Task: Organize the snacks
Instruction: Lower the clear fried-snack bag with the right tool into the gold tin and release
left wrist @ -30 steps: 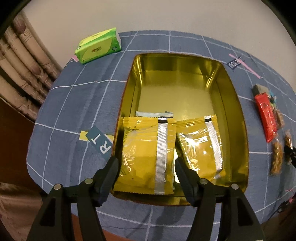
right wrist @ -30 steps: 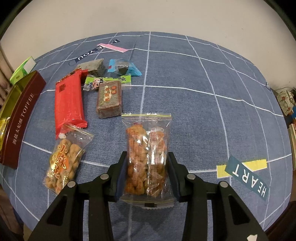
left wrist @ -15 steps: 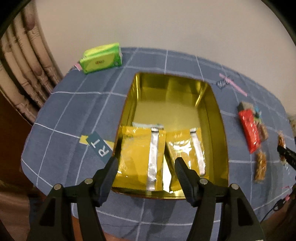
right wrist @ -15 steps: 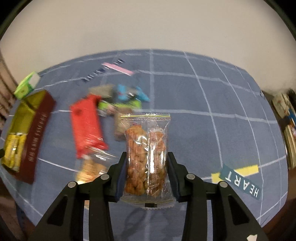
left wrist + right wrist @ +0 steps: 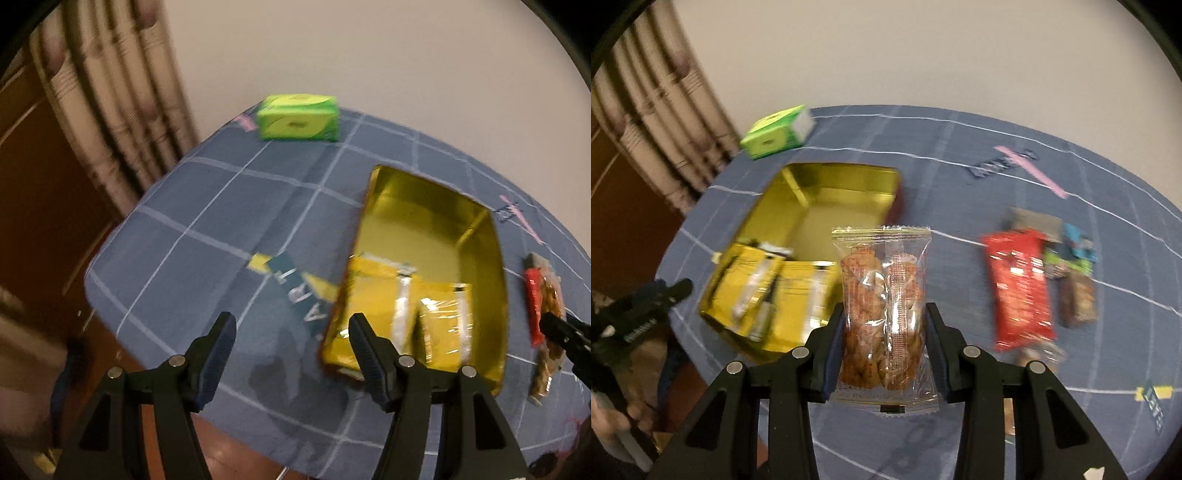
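A gold tin (image 5: 484, 236) (image 5: 827, 192) lies open on the blue checked cloth, with yellow snack packets (image 5: 436, 314) (image 5: 775, 291) in its near end. My right gripper (image 5: 884, 328) is shut on a clear packet of brown snacks (image 5: 882, 306) and holds it above the cloth, just right of the tin. My left gripper (image 5: 291, 336) is open and empty, over the cloth left of the tin's near corner. It also shows at the left edge of the right wrist view (image 5: 642, 310).
A red packet (image 5: 1019, 284) and several small snacks (image 5: 1075, 273) lie right of the tin. A green tissue pack (image 5: 297, 117) (image 5: 775, 133) sits at the far left. Curtains (image 5: 110, 110) hang beyond the table's left edge.
My right gripper has lifted the clear packet and swung left towards the tin. My left gripper has pulled back and left, away from the tin, still open.
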The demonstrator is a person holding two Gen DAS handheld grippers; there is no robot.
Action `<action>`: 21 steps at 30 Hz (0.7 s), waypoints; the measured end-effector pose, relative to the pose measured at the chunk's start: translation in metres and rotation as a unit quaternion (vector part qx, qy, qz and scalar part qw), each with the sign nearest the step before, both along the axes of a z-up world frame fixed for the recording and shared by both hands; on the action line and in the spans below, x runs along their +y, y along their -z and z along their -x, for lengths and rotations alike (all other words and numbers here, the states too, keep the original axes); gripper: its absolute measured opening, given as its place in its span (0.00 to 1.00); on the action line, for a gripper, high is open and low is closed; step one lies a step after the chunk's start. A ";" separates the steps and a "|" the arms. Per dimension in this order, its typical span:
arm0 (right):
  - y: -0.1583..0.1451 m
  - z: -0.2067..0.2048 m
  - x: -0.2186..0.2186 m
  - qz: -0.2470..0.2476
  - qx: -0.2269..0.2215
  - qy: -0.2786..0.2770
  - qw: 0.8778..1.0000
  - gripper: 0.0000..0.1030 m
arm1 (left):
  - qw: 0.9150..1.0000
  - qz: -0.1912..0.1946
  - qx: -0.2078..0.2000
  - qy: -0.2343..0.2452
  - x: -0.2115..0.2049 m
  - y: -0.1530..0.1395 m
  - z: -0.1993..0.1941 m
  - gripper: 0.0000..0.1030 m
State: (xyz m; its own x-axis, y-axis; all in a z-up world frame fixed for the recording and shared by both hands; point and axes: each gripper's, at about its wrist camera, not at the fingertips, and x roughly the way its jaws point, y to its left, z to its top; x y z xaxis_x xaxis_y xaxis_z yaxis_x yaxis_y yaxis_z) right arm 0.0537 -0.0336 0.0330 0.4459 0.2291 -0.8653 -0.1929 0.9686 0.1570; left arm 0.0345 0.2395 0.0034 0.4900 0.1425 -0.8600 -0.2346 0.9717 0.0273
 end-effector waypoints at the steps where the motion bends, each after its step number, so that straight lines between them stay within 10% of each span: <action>1: 0.001 -0.002 0.006 -0.002 0.002 -0.004 1.000 0.36 | 1.000 0.004 0.006 -0.009 0.004 0.003 0.002 0.63; 21: 0.046 -0.022 0.092 0.034 0.040 -0.053 0.997 0.37 | 0.999 0.029 0.024 -0.029 0.018 0.012 0.008 0.63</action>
State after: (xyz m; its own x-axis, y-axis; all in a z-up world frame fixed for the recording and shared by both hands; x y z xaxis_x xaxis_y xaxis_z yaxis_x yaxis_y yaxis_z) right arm 0.0757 0.0586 -0.0128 0.3510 0.2110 -0.9123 -0.2837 0.9525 0.1111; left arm 0.0270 0.2578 -0.0090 0.4407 0.1181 -0.8898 -0.2904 0.9567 -0.0169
